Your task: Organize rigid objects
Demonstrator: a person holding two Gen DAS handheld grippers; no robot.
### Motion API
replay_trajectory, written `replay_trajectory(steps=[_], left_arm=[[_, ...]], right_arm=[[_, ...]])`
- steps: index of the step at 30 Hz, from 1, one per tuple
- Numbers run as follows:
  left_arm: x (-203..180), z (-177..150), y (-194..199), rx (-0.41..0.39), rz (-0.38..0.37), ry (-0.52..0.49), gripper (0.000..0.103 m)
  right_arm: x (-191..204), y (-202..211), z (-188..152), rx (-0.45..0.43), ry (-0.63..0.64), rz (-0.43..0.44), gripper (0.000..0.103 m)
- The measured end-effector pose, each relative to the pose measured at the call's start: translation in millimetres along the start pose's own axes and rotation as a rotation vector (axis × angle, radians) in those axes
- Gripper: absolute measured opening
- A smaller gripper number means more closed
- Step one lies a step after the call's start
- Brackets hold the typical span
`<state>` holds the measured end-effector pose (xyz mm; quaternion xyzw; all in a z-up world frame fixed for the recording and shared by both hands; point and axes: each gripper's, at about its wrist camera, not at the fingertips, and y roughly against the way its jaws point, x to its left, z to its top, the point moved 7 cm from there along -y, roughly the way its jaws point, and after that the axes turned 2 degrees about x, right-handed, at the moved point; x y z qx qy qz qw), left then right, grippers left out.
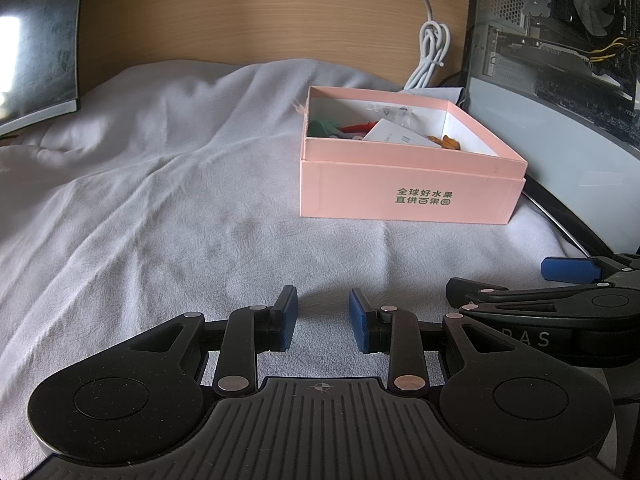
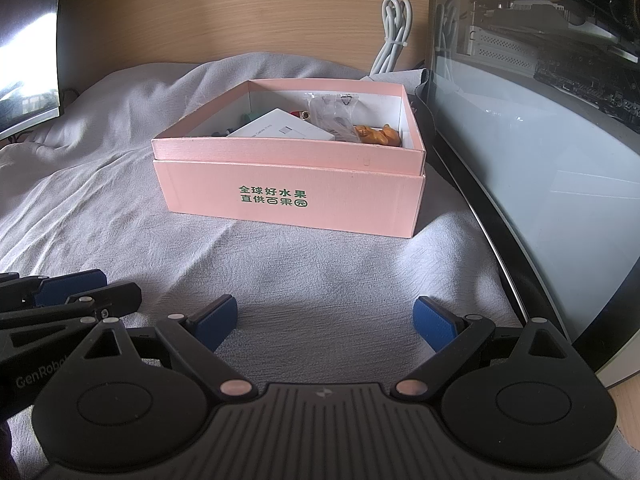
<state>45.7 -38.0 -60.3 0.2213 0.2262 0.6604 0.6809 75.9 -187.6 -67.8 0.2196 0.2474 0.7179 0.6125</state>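
- Grey cloth [image 1: 160, 184] covers the desk, with a wooden panel [image 1: 248, 12] behind and a glass-sided computer case [image 1: 560, 80] at the right.
- On the cloth sits a pink box [image 2: 288, 196], open-topped, close beside the case.
- Inside it lie a white card box [image 2: 280, 130], an orange figurine [image 2: 378, 136] and a clear plastic bag [image 2: 332, 114].
- Left tongs [image 1: 323, 318] stand partly open, holding nothing.
- Right tongs [image 2: 325, 322] gape wide, empty, just beside the left.
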Motion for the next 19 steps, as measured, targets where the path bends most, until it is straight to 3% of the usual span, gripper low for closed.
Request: replay_trajectory(steps=[19], left_arm=[[-0.3,-0.1,0.1,0.001,0.004,-0.017,0.031]], right_arm=[[-0.1,0.0,0.1,0.001,0.0,0.0,0.095]])
